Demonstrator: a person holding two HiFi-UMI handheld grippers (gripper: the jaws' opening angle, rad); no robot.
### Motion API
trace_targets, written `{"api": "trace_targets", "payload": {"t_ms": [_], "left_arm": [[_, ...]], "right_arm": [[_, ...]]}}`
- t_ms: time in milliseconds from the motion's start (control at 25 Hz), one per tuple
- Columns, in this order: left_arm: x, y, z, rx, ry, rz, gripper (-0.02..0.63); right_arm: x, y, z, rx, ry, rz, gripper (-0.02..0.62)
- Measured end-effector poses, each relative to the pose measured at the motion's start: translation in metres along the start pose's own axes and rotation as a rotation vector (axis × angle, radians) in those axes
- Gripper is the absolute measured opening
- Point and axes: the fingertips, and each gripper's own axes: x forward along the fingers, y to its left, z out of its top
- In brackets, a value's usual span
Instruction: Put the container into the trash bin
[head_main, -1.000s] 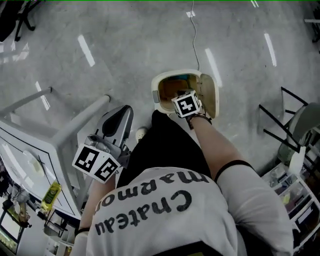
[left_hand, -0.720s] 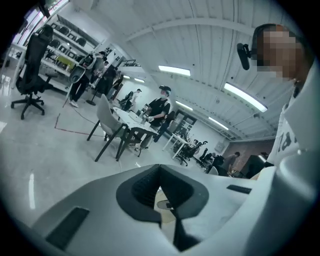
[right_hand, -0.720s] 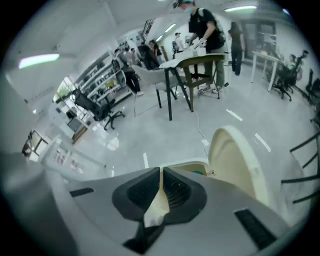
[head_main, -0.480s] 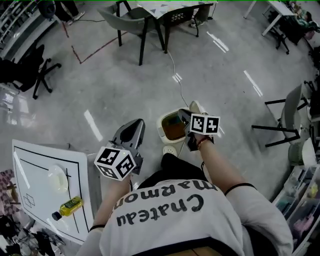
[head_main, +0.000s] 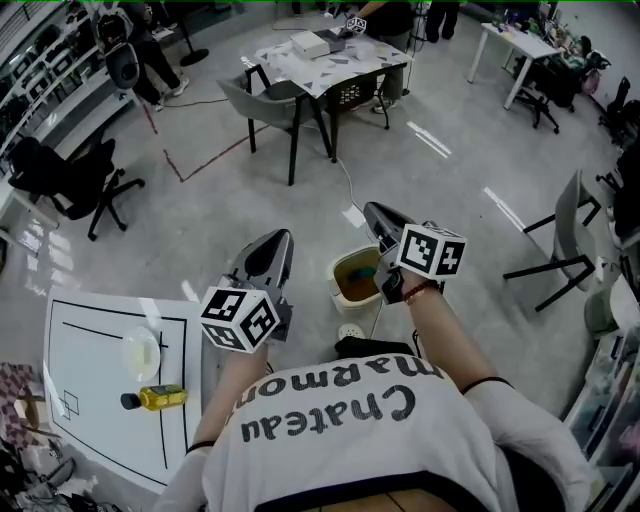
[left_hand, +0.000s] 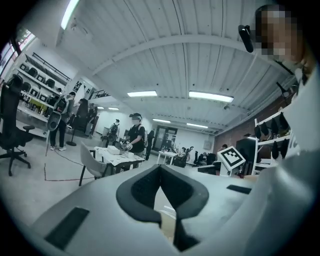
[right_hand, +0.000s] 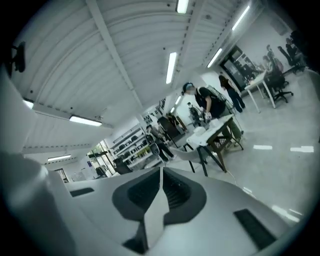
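The cream trash bin (head_main: 345, 268) stands on the floor in front of my feet, its top open onto a brown inside; whether the container lies in it I cannot tell. My left gripper (head_main: 275, 239) is held up to the left of the bin, and my right gripper (head_main: 372, 209) is up over the bin's right edge. Both point out across the room. The left gripper view shows that gripper (left_hand: 160, 166) with jaws meeting and nothing between them. In the right gripper view the right gripper (right_hand: 161, 170) is likewise shut and empty.
A white table (head_main: 90, 350) at my lower left carries a pale round dish (head_main: 141, 353) and a yellow bottle (head_main: 160, 398). A cable (head_main: 345, 195) runs along the floor to the bin. Chairs and a table (head_main: 320, 60) with people stand further off; a rack (head_main: 600, 400) stands at my right.
The right gripper, which was down at the bin's opening, has risen away from it. Both grippers and my head have lifted, so more of the room shows.
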Motion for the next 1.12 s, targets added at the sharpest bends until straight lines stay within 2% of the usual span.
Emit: {"api": "trace_targets", "payload": {"t_ms": [120, 240, 520, 720, 1120], "left_arm": [[-0.016, -0.011, 0.019, -0.012, -0.081, 0.0, 0.023], [-0.03, -0.024, 0.033, -0.028, -0.144, -0.018, 0.024], [-0.041, -0.032, 0.047, -0.02, -0.162, -0.01, 0.024], [-0.046, -0.04, 0.04, -0.019, -0.153, -0.032, 0.025], [-0.068, -0.026, 0.016, -0.046, -0.11, -0.002, 0.023]], "right_arm": [[-0.029, 0.046, 0.035, -0.065, -0.153, 0.1, 0.04], [-0.052, 0.073, 0.047, -0.139, -0.211, 0.112, 0.04], [-0.065, 0.078, 0.039, -0.247, -0.169, -0.021, 0.04], [-0.069, 0.074, 0.025, -0.267, -0.149, -0.056, 0.04], [-0.071, 0.063, -0.018, -0.231, -0.083, -0.098, 0.038]]}}
